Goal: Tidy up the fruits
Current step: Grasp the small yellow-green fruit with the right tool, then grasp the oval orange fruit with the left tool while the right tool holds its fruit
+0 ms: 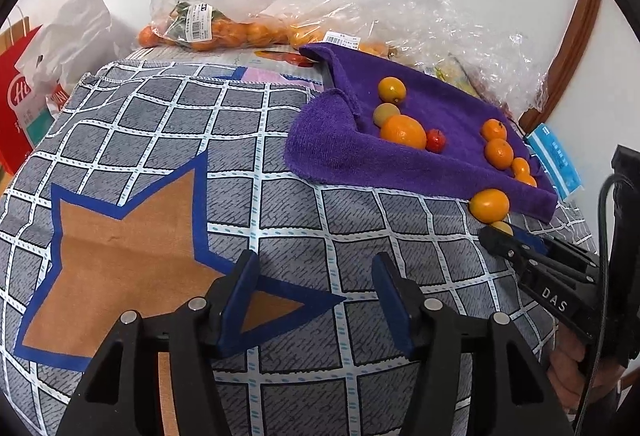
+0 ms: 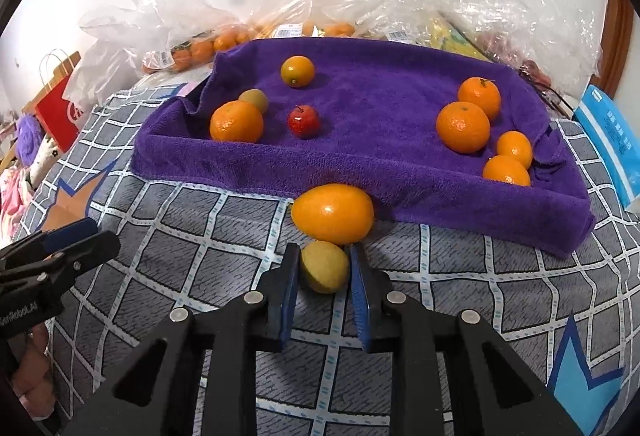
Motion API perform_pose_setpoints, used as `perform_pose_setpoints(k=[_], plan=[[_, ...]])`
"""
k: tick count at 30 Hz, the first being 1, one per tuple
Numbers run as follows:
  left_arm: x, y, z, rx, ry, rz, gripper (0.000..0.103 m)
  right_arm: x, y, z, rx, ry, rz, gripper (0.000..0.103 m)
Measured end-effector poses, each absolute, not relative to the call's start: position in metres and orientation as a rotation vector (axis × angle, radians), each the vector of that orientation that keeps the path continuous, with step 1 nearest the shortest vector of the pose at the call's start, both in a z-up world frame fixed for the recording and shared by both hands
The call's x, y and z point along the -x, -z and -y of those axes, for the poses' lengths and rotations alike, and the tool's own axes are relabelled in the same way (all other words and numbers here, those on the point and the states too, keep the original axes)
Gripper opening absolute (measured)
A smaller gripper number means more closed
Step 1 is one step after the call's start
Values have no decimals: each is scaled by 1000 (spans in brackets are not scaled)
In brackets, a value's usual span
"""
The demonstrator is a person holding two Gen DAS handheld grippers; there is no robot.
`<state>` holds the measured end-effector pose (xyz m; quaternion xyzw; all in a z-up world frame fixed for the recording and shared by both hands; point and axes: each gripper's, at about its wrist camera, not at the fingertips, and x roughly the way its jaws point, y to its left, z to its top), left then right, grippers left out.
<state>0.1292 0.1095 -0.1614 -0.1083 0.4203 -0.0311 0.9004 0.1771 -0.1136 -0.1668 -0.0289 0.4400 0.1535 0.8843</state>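
A purple towel (image 2: 372, 104) lies on the checked cloth and holds several oranges (image 2: 463, 127), a small red apple (image 2: 303, 121) and small yellow fruits. A large oval orange fruit (image 2: 333, 213) lies on the cloth at the towel's front edge. My right gripper (image 2: 325, 264) is shut on a small yellow fruit (image 2: 325, 270) just in front of it. My left gripper (image 1: 314, 272) is open and empty above the cloth, left of the towel (image 1: 436, 116). The right gripper also shows in the left wrist view (image 1: 508, 236).
Clear plastic bags of oranges (image 1: 208, 24) and other produce lie behind the towel. A red paper bag (image 1: 20, 92) stands at far left. A blue packet (image 2: 612, 140) lies right of the towel. The checked cloth (image 1: 280, 204) has a brown star.
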Motion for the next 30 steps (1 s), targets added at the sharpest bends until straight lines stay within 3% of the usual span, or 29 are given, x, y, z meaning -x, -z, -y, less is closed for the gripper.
perform_pose_setpoints(k=[4,9,30], plan=[[-127,161,-107,224,97,-866,42,-166,162,122,43,-326,-897,25],[-125,157,-90,192,129,-886,40,-152,155,140,30,-310,-877,25],[-155,145,11,104,270,-909,45,-125,141,231,-11,-157,-826,25]])
